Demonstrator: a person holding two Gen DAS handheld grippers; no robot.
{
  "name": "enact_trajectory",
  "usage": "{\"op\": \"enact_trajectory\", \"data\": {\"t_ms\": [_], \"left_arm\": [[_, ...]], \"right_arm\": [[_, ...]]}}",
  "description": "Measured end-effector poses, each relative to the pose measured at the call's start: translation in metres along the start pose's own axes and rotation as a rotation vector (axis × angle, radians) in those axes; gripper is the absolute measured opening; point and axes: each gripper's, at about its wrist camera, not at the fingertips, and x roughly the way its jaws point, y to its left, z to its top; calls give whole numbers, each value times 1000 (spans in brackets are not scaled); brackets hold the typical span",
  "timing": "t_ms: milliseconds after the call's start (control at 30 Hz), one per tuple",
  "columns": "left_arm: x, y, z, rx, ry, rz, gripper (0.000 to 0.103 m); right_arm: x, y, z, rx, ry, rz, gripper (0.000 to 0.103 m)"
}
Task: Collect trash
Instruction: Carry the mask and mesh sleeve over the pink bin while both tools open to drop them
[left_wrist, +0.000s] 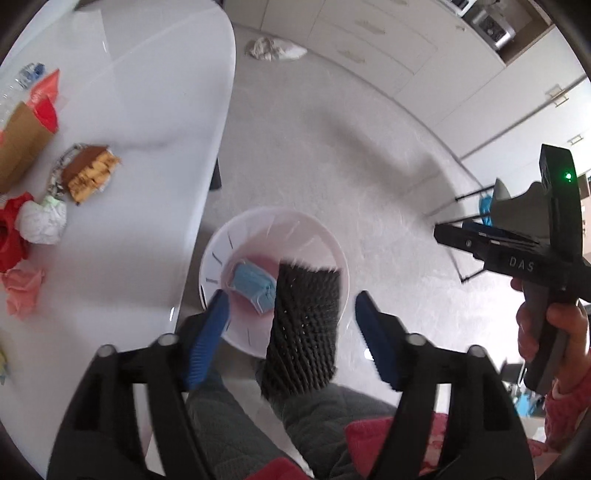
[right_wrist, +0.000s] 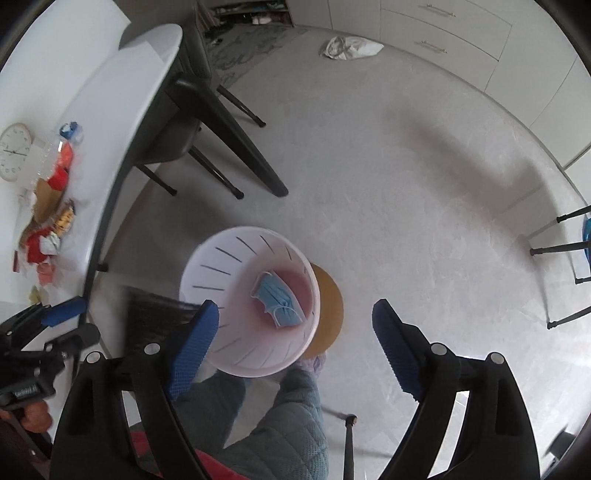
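Observation:
A white slotted bin stands on the floor beside the white table. A blue face mask lies in its bottom. A black netted piece hangs in the air over the bin's rim between the fingers of my left gripper, which is open and not touching it. It shows blurred in the right wrist view. My right gripper is open and empty above the bin; it also shows from the left wrist view. Trash lies on the table: crumpled white paper, red wrappers, a pink tissue, a brown snack packet.
A brown paper bag and clear plastic lie further back on the table. A round wooden disc sits under the bin. A dark chair stands at the table. A white bag lies on the floor by the cabinets. My legs are below.

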Motion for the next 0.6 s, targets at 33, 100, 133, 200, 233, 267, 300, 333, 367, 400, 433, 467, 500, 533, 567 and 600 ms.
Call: {"op": "enact_trajectory", "data": {"t_ms": [33, 100, 133, 200, 233, 267, 300, 333, 367, 400, 433, 467, 500, 533, 567, 600], "left_arm": [[-1, -1, 0, 5, 0, -2, 70], [-5, -2, 1, 6, -5, 1, 74], [-10, -2, 1, 0, -16, 2, 77], [-16, -4, 5, -11, -38, 11, 82], [-25, -4, 5, -19, -59, 26, 84], [-31, -6, 6, -26, -77, 37, 88], [-44, -5, 6, -36, -113, 50, 91], [-53, -2, 5, -42, -136, 57, 92], [-65, 1, 3, -48, -164, 64, 94], [-75, 2, 3, -52, -186, 67, 95], [-84, 6, 4, -56, -201, 66, 95], [-97, 10, 2, -65, -225, 69, 95], [-108, 14, 0, -74, -245, 73, 95], [-123, 21, -3, -91, -280, 80, 95], [-136, 29, -6, -111, -309, 88, 95], [-145, 34, -8, -128, -326, 96, 95]], "right_arm": [[0, 2, -2, -5, -5, -1, 85], [-5, 7, -1, -16, -13, 1, 85], [-7, 8, -1, -20, -15, 1, 85], [-14, 12, 0, -34, -27, -1, 85], [-19, 15, 0, -41, -35, -1, 85], [-23, 16, 2, -50, -42, 0, 85], [-30, 19, 4, -60, -52, 1, 85], [-36, 22, 5, -69, -61, 0, 85], [-42, 25, 5, -77, -68, 2, 85], [-49, 31, 8, -87, -82, 7, 88], [-55, 36, 10, -93, -97, 13, 90], [-61, 41, 12, -99, -111, 20, 90], [-67, 46, 14, -109, -123, 32, 90], [-70, 51, 15, -117, -132, 42, 90], [-76, 59, 18, -130, -147, 56, 90], [-81, 66, 21, -142, -161, 68, 91]]}}
